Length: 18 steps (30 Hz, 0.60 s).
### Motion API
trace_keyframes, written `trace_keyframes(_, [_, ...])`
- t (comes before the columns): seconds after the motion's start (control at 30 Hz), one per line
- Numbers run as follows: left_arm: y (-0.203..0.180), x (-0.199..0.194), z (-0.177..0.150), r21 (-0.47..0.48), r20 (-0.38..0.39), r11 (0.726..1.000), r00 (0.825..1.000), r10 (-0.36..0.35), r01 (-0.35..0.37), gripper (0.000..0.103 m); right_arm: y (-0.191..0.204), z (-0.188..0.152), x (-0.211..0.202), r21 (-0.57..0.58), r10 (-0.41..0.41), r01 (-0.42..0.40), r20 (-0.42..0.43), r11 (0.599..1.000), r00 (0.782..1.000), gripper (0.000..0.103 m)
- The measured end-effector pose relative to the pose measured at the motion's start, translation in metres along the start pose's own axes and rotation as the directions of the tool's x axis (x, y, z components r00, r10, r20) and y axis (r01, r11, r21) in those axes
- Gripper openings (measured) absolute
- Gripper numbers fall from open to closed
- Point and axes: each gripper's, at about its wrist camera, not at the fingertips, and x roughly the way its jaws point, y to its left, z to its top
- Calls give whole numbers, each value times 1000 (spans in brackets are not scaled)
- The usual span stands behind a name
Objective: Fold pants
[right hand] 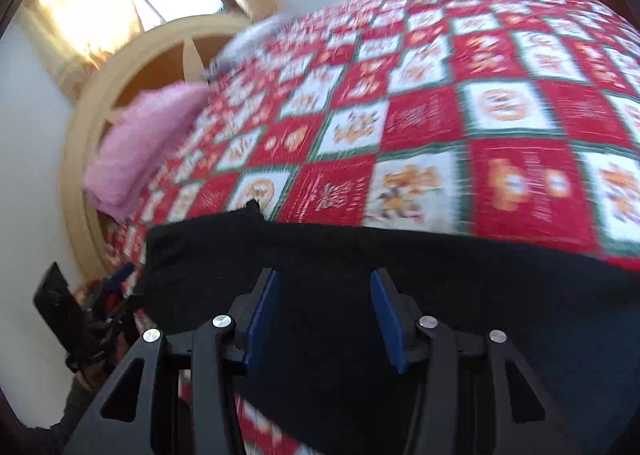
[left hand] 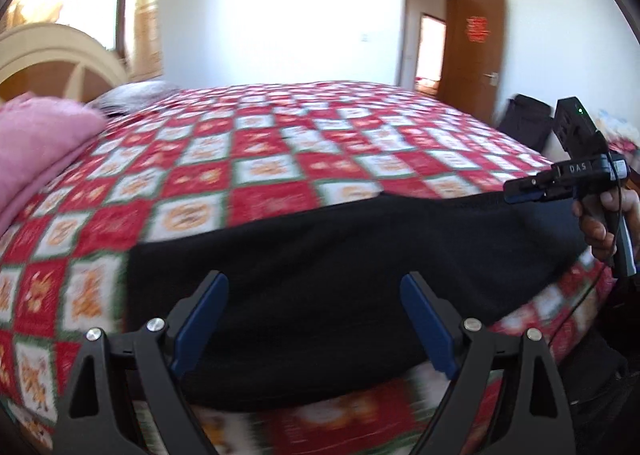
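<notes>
1. The black pants (left hand: 340, 275), a soft matte knit, lie flat in a long band on the quilt (left hand: 248, 159), directly ahead of both jaws.
2. Left gripper (left hand: 316, 319): blue-padded jaws spread wide, released.
3. Right gripper (right hand: 324, 311): jaws parted, holding nothing.
4. A fuzzy pink pillow (right hand: 140, 147) sits far beyond, left.

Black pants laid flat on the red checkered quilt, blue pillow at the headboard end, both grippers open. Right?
Not quite: the pillow is pink, as the right wrist view shows. The black pants do lie on the red checkered quilt, with left gripper and right gripper open.
</notes>
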Motion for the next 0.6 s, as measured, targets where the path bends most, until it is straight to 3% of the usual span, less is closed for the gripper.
trace_keyframes(0.13, [-46,10,11,91,-23,991,995,-94,95,91,-36,-22,-59,29,-84,82,61,996,995,50])
trace_keyframes(0.27, [-97,25,22,176,-48,963,979,-200,205,91,-85,-44,-131,137,-216,196,151,971,965,50])
trace_keyframes(0.4, [-162,37,28,311,-91,899,952,-294,307,88,-126,-58,-196,270,-323,256,240,928,916,50])
trace_keyframes(0.5, [-201,48,30,357,-152,844,916,-371,401,78,-149,-65,-230,342,-361,253,300,905,883,50])
trace_keyframes(0.6, [-233,63,28,402,-206,803,898,-389,440,65,-166,-72,-254,390,-387,244,347,888,854,50])
